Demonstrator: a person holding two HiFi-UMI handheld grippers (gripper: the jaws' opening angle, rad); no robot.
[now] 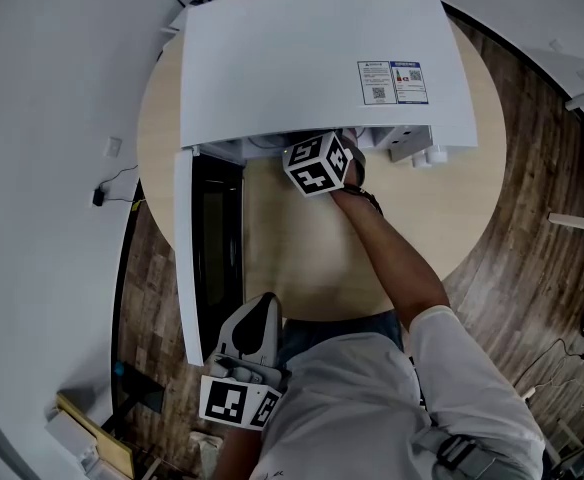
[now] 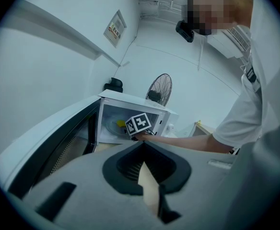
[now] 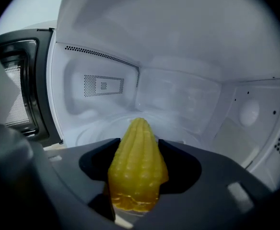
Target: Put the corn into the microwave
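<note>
Yellow corn (image 3: 137, 174) clamped in right hand-held gripper (image 3: 139, 147) inside microwave (image 3: 178, 95); left hand-held gripper (image 2: 142, 163) closed, empty; stickers (image 1: 392, 81) unreadable.

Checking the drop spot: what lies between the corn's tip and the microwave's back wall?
Only the bare turntable, seen in the right gripper view beyond the corn.

White short-sleeved shirt (image 1: 372, 408); grey left tool (image 1: 266, 302) carries a marker cube (image 1: 240, 404).

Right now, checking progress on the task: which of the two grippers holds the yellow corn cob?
The right gripper: the yellow corn cob sits between its fingers, reaching into the open white microwave. The left gripper holds nothing, outside it.
</note>
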